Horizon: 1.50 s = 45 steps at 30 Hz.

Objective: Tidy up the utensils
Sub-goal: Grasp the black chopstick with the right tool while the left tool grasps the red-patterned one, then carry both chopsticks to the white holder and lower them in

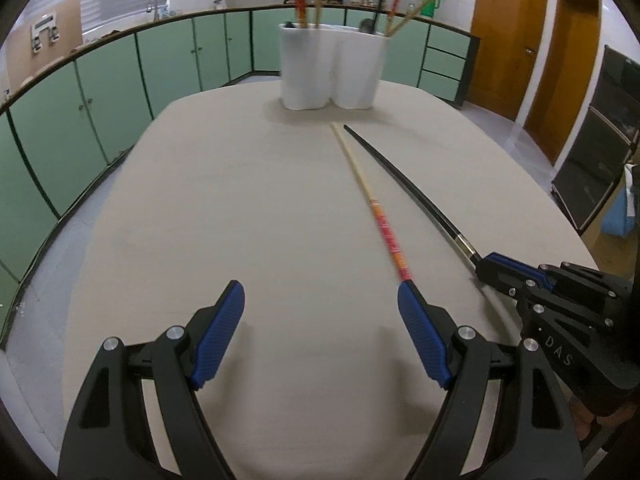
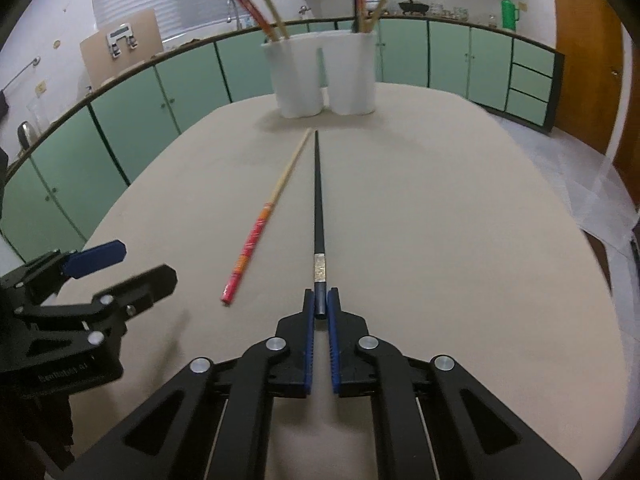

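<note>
Right tongs have the black chopstick; the left ones are wide and empty.

Your right gripper [image 2: 321,305] is clamped on the black chopstick's [image 2: 318,196] butt end, its tip pointing at the white holder [image 2: 320,80]. Next, lift it into a compartment. Only the left view shows your left gripper [image 1: 320,320] spread wide, nearly touching the red chopstick [image 1: 376,216].

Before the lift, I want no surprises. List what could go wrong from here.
1. The right hand-held gripper pinches the black chopstick only at its very end, so the long shaft could droop or swivel on lifting.
2. The red chopstick lies close alongside; a swinging tip may knock it.
3. The white holder already holds sticks that could block insertion.
</note>
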### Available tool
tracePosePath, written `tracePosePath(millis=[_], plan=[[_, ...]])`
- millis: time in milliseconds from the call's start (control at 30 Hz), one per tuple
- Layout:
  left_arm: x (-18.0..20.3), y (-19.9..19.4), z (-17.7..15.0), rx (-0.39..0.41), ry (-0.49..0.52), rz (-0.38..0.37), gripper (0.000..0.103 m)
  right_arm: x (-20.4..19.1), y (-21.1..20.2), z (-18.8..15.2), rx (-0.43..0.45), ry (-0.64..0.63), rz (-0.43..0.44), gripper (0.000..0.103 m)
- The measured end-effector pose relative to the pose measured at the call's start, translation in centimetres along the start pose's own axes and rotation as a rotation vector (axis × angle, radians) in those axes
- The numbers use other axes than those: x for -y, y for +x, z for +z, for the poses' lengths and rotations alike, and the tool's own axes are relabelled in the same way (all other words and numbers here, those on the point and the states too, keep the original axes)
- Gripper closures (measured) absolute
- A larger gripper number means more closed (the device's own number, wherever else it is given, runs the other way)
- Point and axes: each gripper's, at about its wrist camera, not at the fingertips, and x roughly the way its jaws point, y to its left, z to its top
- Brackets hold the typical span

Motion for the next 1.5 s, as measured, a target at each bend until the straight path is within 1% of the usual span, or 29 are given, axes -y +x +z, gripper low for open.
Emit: tracePosePath(millis=[167, 267, 333, 367, 467, 567, 633, 667, 733, 900, 1100, 1267, 1500], plan=[[2.3, 0.9, 0.0, -0.008, 0.018, -0.014, 0.027, 2.0, -1.3, 0.1, 0.029, 0.041, -0.012, 0.097], [3.3, 1.6, 0.1, -0.017, 0.03, -0.011, 0.032, 2.6, -1.7, 0.0, 0.038, 0.042, -0.018, 0.097], [3.7, 2.2, 0.1, -0.029, 0.029, -0.013, 0.038, 3.1, -1.7, 0.0, 0.037, 0.052, -0.016, 0.097], [3.8, 2.4, 0.0, -0.036, 0.027, -0.014, 0.04, 3.3, -1.8, -0.1, 0.036, 0.059, -0.015, 0.097], [4.0, 3.0, 0.1, -0.049, 0.023, -0.007, 0.05, 3.9, -1.7, -0.2, 0.034, 0.072, -0.012, 0.097], [4.3, 3.0, 0.2, -0.049, 0.026, -0.007, 0.062, 4.1, -1.6, -0.1, 0.036, 0.082, -0.009, 0.097], [4.3, 3.1, 0.3, -0.049, 0.024, -0.01, 0.076, 4.3, -1.7, 0.0, 0.037, 0.085, -0.006, 0.097], [4.4, 3.0, 0.3, -0.049, 0.023, -0.014, 0.079, 4.2, -1.7, 0.0, 0.039, 0.085, -0.005, 0.097], [4.8, 3.1, 0.5, -0.05, 0.028, -0.023, 0.095, 4.2, -1.8, 0.0, 0.042, 0.083, -0.005, 0.097], [5.2, 3.1, 0.6, -0.05, 0.027, -0.017, 0.098, 4.1, -2.1, -0.1, 0.049, 0.071, -0.011, 0.097], [5.1, 2.5, 0.8, -0.041, 0.018, -0.022, 0.098, 4.0, -2.7, 0.2, 0.068, 0.063, -0.015, 0.097], [4.9, 0.5, 1.7, 0.006, 0.028, -0.019, 0.098, 4.1, -3.9, 1.1, 0.103, 0.054, -0.015, 0.097], [4.6, -3.4, 3.8, 0.1, 0.032, -0.027, 0.098, 4.0, -6.2, 3.2, 0.169, 0.033, -0.008, 0.097]])
